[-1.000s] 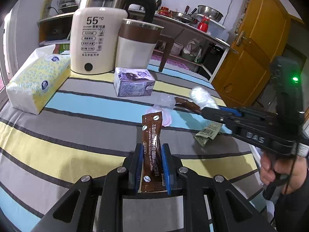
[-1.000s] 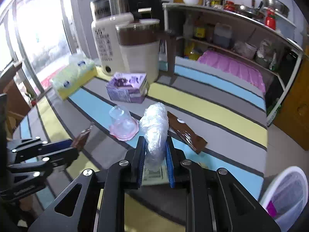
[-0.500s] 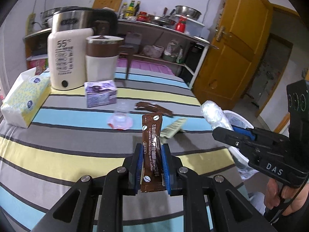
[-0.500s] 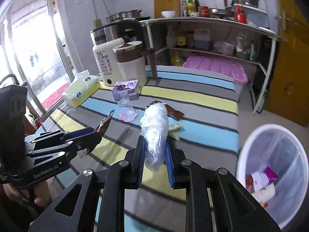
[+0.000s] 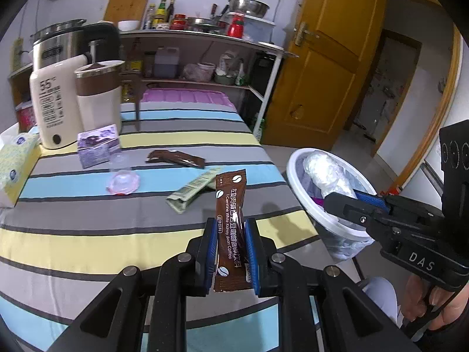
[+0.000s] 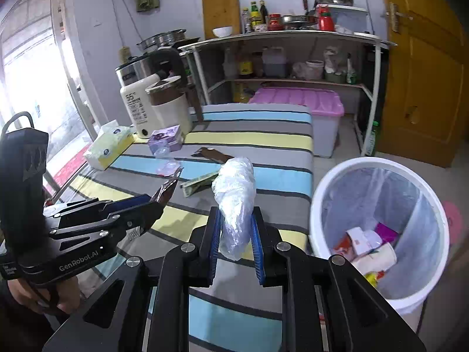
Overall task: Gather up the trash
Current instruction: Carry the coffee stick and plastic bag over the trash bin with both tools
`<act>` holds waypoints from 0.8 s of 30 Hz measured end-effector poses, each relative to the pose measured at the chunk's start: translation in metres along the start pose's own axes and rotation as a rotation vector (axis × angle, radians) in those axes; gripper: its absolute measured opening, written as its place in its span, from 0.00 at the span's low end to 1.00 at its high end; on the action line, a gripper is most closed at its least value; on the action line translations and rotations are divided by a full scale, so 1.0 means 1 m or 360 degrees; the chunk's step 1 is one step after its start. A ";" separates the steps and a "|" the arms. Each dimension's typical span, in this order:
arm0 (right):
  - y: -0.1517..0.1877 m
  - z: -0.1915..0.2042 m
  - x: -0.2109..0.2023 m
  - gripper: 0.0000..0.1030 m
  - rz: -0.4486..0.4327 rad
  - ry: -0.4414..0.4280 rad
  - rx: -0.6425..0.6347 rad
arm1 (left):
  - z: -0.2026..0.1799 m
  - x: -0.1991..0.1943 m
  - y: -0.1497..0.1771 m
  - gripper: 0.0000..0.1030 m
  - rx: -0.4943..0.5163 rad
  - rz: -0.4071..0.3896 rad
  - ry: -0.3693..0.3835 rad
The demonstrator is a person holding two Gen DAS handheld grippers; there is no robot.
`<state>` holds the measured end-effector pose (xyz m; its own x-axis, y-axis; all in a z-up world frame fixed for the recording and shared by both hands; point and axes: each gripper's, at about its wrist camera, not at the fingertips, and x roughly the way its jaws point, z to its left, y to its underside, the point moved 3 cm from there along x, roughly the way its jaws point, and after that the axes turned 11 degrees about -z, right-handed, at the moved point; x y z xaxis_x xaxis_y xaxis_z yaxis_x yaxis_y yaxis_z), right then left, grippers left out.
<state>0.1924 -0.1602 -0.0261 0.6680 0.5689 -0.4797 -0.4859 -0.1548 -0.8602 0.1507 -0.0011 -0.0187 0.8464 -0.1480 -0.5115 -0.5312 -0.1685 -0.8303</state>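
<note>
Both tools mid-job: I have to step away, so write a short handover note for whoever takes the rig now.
Left tool: shut on the brown coffee sachet, held over the striped table.
Right tool: shut on the crumpled clear plastic, beside the white bin, not released.
Done: bin already holds some trash.
Left: drop both items, then collect the green wrapper, dark brown wrapper and clear pink-rimmed cup on the table.
</note>
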 end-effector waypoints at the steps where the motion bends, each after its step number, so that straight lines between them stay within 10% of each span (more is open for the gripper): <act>1: 0.000 -0.003 -0.002 0.20 -0.0005 0.0009 0.0008 | -0.003 0.001 -0.001 0.19 0.0005 0.0003 0.0005; 24: 0.017 -0.103 -0.044 0.20 -0.0042 0.0332 0.0199 | -0.094 0.057 -0.013 0.19 0.0185 0.0063 0.0297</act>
<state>0.2130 -0.2708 -0.0377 0.7771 0.3905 -0.4936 -0.5239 -0.0332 -0.8511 0.2028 -0.0988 -0.0162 0.7979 -0.3316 -0.5034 -0.5469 -0.0470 -0.8359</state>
